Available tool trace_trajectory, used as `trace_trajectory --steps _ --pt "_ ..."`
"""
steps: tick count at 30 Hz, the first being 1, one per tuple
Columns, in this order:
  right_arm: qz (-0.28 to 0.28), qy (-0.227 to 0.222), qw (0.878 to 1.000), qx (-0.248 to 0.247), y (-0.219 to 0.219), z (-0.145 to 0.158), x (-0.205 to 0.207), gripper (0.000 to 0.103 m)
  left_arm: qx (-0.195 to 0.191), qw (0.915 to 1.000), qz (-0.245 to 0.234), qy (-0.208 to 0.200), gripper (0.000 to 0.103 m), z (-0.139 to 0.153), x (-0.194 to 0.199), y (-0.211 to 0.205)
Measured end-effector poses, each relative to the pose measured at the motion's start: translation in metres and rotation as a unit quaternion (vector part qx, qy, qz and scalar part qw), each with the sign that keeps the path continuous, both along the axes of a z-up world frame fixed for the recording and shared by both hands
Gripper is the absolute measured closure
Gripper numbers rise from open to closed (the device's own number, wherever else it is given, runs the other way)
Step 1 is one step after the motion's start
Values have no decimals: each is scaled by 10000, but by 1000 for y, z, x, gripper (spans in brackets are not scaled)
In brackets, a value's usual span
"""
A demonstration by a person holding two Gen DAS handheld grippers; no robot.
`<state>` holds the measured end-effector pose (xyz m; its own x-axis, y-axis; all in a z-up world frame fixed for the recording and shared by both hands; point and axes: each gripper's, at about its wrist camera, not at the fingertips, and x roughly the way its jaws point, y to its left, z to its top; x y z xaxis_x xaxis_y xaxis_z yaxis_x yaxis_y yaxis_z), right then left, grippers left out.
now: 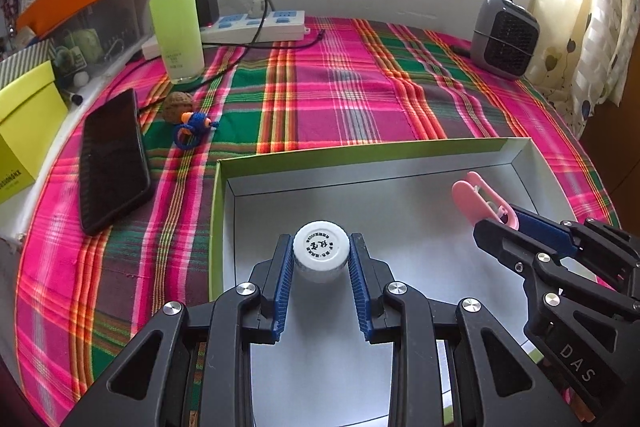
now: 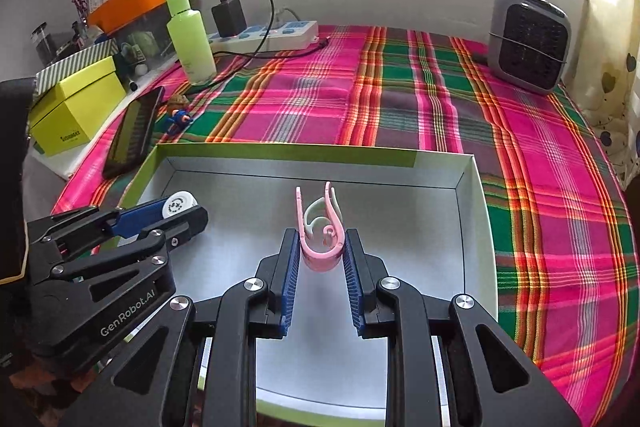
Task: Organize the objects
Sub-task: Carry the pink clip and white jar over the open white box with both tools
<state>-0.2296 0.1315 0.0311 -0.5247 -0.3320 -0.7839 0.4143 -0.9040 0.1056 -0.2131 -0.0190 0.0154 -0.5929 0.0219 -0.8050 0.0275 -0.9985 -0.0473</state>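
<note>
The left gripper (image 1: pixel 321 259) clenches the small white bottle (image 1: pixel 321 251) above the tray (image 1: pixel 360 157), near its left side; the right gripper (image 2: pixel 322 251) clenches the pink clip (image 2: pixel 320 227) further right; lower both onto the floor before releasing, well apart; the phone (image 1: pixel 112 163) lies beyond.

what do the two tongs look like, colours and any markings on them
Both tongs look alike: the left tongs and the right tongs have black angular plastic frames with triangular cut-outs, round silver screw heads at the pivots and ribbed blue pads on the inner faces. The left tongs carry white "GenRobot.AI" lettering; the right tongs show "DAS". No cables or sleeves are visible.
</note>
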Motion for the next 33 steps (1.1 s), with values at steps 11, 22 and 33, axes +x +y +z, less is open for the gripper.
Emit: trace_trajectory --steps 11,22,33 --pt "-56 -45 9999 127 -4 -9 -6 80 -161 9999 -46 -22 77 -4 -7 7" --pt "-77 -107 9998 150 -2 -11 -9 80 -203 9998 -9 -58 77 -3 -10 7" --pt "-113 -91 9997 207 -3 -11 -6 80 -231 9997 -63 -80 67 -3 -9 9"
